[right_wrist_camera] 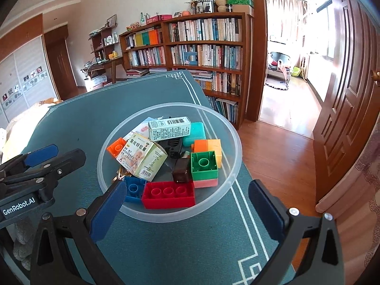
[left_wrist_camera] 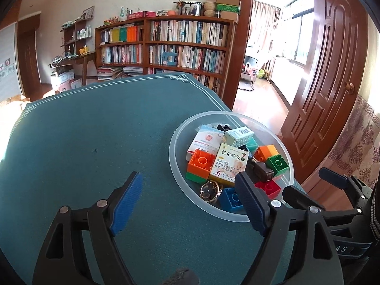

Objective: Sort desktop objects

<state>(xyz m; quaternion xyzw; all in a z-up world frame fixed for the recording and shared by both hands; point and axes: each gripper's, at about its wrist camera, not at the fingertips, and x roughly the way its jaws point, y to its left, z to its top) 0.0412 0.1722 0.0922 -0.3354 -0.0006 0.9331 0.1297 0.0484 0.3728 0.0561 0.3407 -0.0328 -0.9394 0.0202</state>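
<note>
Both grippers, left (left_wrist_camera: pixel 187 204) and right (right_wrist_camera: pixel 187 213), are hovering wide open and holding nothing at the near rim of the bowl (right_wrist_camera: pixel 234 140). Blocks (right_wrist_camera: pixel 168 194) and boxes (right_wrist_camera: pixel 140 158) are lying heaped inside; the surrounding mat (left_wrist_camera: pixel 83 142) is showing bare. Gathering looks finished, or unpacking is pending.

Home study: full bookshelves (right_wrist_camera: pixel 204 45), wooden door (right_wrist_camera: pixel 349 95), desk (left_wrist_camera: pixel 76 59)

One bowl (right_wrist_camera: pixel 228 128), three cartons (right_wrist_camera: pixel 169 128), about seven bricks (right_wrist_camera: pixel 168 194).
</note>
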